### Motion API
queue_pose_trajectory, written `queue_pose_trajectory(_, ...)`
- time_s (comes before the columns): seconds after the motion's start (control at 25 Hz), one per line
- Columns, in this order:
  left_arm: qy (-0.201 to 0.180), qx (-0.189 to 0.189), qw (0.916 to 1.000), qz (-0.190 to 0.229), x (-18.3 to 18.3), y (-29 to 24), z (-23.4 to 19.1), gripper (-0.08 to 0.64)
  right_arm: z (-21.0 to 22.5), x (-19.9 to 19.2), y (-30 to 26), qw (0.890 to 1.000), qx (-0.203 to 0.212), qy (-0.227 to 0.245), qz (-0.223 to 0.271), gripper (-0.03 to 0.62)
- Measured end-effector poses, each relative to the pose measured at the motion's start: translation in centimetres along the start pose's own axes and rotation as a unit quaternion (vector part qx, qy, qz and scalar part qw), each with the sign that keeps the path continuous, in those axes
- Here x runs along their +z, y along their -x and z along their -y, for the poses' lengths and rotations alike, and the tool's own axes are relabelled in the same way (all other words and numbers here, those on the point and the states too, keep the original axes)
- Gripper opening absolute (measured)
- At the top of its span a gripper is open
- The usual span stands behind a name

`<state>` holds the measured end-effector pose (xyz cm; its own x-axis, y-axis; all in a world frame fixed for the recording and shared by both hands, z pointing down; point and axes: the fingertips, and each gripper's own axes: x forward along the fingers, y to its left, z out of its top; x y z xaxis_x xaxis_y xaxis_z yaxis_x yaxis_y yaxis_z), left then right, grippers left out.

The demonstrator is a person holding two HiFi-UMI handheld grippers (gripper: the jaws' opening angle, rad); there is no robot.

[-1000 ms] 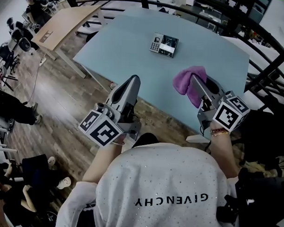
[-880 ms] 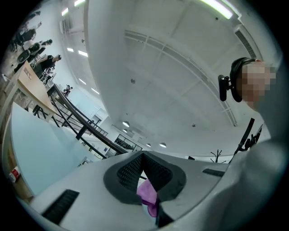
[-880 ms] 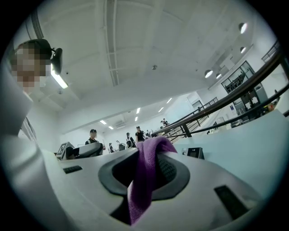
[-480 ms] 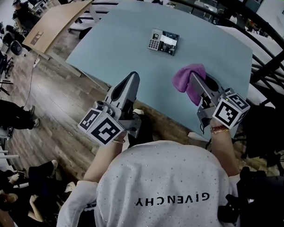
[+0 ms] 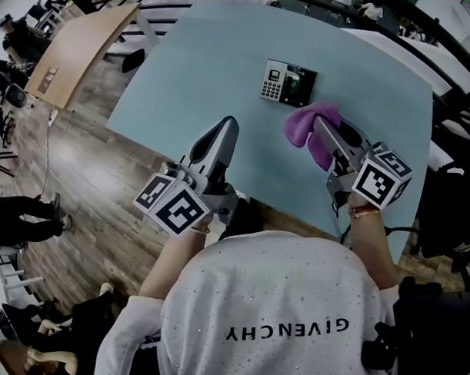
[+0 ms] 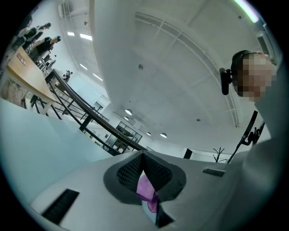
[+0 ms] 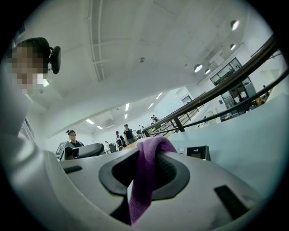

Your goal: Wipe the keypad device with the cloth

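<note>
The right gripper [image 5: 326, 137] has its jaws clamped on a fold of the purple cloth [image 5: 306, 125], soft and light, which bunches over their tips and should crumple rather than slip. The keypad device [image 5: 288, 82] lies flat on the pale blue table [image 5: 185, 73] just ahead of those jaws. Small and probably light, it may skid under a wipe, so the left gripper [image 5: 226, 127], jaws closed tip to tip and seemingly empty, could steady its edge, with nothing in the way.
</note>
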<state>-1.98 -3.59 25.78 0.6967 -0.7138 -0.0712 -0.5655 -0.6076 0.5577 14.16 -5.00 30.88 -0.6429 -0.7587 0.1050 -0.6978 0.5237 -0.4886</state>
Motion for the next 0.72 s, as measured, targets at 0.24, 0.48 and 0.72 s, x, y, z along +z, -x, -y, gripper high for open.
queue_pose_trajectory(0.24, -0.019, -0.036, 0.9980, -0.048, 1.8, -3.4, -4.2, -0.002, 1.0, 0.0, -4.5, 0.999, -0.051, -0.013, -0.011, 0.071)
queue_pose_trajectory(0.48, -0.028, -0.069, 0.9927, -0.095, 2.1, -6.1, -8.8, -0.002, 3.1, -0.8, -8.8, 0.994, -0.103, -0.023, -0.014, 0.071)
queue_pose_trajectory(0.72, -0.012, -0.117, 0.9848, -0.128, 2.1, -7.9, -11.7, -0.002, 4.5, -1.2, -12.3, 0.988, -0.150, 0.005, -0.041, 0.071)
